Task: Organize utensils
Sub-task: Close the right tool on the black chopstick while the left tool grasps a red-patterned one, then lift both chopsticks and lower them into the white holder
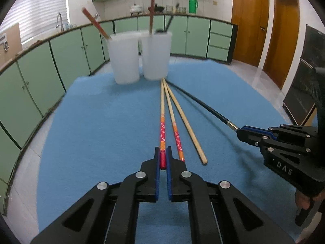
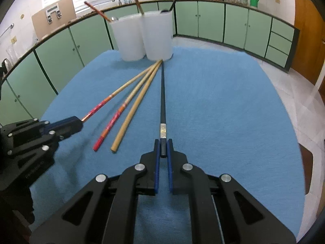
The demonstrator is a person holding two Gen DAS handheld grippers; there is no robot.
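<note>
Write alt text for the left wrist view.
The left claw is shut on the red end of a patterned chopstick on a blue mat. Beside it lie two more chopsticks, and the right claw grips a black chopstick. Two white cups stand behind.

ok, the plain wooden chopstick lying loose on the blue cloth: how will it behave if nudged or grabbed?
The plain wooden chopstick looks round and smooth, so a sideways nudge would probably roll it, though the blue cloth may damp that. It looks straight and rigid, so likely stiff and light. Thin, so a grip near one end may let it pivot.
</note>
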